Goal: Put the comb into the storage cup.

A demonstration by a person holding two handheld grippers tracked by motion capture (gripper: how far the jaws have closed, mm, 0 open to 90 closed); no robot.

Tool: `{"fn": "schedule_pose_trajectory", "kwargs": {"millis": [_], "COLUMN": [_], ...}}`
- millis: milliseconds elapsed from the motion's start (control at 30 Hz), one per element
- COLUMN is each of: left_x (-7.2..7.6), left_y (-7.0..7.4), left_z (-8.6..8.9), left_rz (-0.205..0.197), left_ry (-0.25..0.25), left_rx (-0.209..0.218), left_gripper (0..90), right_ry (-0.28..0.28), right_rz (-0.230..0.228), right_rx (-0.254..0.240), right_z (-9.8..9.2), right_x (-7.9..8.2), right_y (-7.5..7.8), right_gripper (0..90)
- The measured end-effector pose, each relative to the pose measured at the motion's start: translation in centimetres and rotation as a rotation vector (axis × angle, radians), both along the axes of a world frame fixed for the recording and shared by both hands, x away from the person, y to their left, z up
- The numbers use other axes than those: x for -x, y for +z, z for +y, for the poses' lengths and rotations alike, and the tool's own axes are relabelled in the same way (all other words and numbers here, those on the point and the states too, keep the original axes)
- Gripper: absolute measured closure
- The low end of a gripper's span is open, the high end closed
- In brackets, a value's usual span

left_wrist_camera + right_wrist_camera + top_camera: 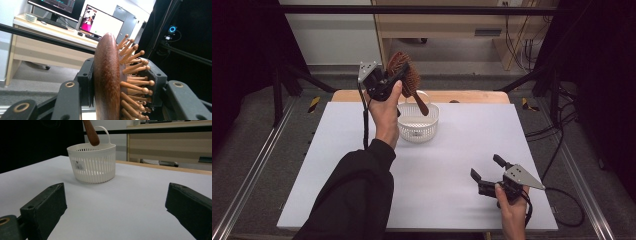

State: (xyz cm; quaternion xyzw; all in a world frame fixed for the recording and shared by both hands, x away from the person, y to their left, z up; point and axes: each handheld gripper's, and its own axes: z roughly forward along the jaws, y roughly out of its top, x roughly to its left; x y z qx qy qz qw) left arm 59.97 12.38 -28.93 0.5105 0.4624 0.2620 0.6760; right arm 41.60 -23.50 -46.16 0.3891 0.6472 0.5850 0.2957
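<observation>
Left arm extended forward, sleeve to the wrist, hand raised above the table (452, 200). Left gripper (388, 79) held over the far edge, jaws clamped on the head of a wooden hairbrush (404, 75): back against one jaw, bristle pins against the other. Handle slants down over the white slotted basket (418, 125), which sits near the far edge, centre. Right gripper (488, 168) low near the near right corner, jaws wide apart, nothing between them, pointed toward the basket.

Reddish-brown wooden hairbrush (404, 75) with tan pins, white slatted basket (417, 127) at twelve o'clock, pale lavender-white table (437, 175), black grippers.
</observation>
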Motion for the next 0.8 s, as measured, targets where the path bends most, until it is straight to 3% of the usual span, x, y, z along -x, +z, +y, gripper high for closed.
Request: {"fn": "schedule_pose_trajectory", "kwargs": {"millis": [800], "left_x": [-0.7], "left_y": [-1.2], "left_z": [-0.8], "left_rz": [0.014], "left_ry": [-0.01], "left_rx": [-0.048], "left_gripper": [50.6], "right_ry": [0.007], "right_rz": [0.002], "right_rx": [0.0], "right_z": [0.3], "right_x": [0.0], "right_y": [-0.1], "right_gripper": [3.8]}}
